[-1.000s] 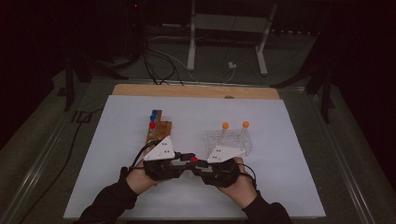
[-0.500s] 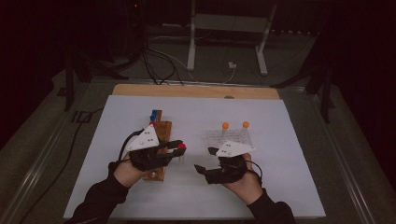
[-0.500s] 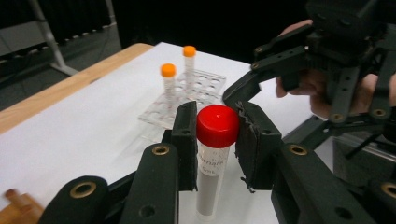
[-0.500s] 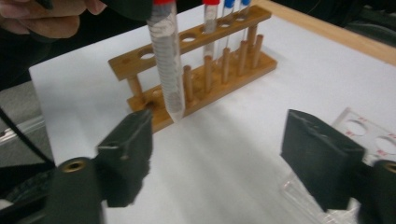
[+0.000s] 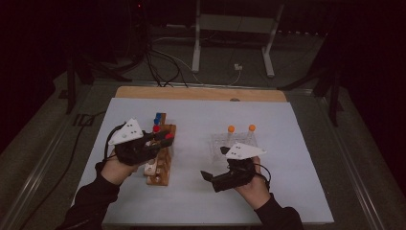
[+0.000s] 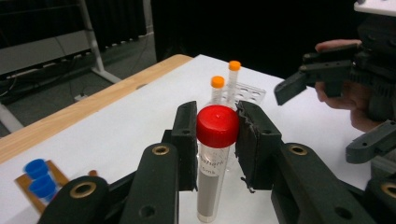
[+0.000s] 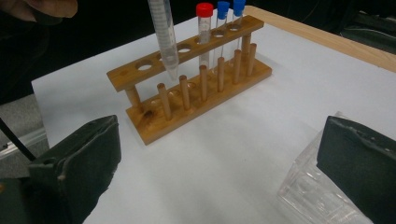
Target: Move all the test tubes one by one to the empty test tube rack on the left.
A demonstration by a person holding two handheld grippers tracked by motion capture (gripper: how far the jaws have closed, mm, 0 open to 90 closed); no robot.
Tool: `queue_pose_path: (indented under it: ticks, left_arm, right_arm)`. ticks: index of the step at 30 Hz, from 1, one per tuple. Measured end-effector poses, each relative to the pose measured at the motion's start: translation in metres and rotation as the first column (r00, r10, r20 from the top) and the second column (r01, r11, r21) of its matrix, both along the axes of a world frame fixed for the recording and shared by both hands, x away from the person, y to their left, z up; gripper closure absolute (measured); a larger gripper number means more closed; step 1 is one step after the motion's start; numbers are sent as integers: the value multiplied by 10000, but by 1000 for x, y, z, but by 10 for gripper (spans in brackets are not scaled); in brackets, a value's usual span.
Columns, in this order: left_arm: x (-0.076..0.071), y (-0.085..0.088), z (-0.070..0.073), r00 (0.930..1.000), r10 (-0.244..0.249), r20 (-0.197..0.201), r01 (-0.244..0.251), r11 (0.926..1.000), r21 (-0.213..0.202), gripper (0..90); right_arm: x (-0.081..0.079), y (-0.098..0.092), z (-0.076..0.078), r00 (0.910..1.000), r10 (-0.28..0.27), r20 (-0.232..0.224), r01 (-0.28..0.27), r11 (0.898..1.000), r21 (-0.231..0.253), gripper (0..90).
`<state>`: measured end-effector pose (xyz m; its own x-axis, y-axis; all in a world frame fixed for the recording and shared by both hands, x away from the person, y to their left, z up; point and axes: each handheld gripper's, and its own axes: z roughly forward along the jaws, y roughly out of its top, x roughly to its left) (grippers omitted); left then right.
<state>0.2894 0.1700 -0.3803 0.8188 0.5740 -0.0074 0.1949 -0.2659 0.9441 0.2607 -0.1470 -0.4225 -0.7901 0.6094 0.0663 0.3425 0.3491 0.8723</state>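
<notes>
My left gripper [image 5: 162, 138] is shut on a red-capped tube [image 6: 215, 140], held upright over the wooden rack [image 5: 160, 160]. In the right gripper view the tube's pointed tip [image 7: 169, 65] hangs just above the rack's top rail [image 7: 187, 49], beside an empty hole. The rack holds one red-capped tube [image 7: 204, 28] and two blue-capped ones [image 7: 223, 11]. My right gripper [image 5: 215, 163] is at the right of the rack. Its jaws have just been opening and now stand wide apart with nothing between them. Behind it a clear plastic rack [image 5: 234, 142] holds two orange-capped tubes [image 5: 231, 129].
A white sheet [image 5: 201, 201] covers the table, and a wooden board edge [image 5: 201, 93] runs along the back. Cables and metal stand legs [image 5: 196, 48] lie beyond it. A corner of the clear rack [image 7: 317, 196] sits next to my right gripper's jaw.
The two grippers met at the table's middle on the red-capped tube. The right jaws opened and came off it. My left gripper carried the tube left and up over the wooden rack.
</notes>
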Motion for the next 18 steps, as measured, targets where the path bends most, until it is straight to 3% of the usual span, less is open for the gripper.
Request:
queue_pose_path:
  ticks: [10,18]
  left_arm:
    - [12,24,-1,9960,884,106,-883,9960,-101,714]
    - [20,37,-7,9872,1585,185,-1583,9873,-111,713]
  right_arm:
    - [0,-2,1,9999,131,51,-133,9996,267,0]
    - [-1,-2,1,9998,178,70,-179,9996,212,0]
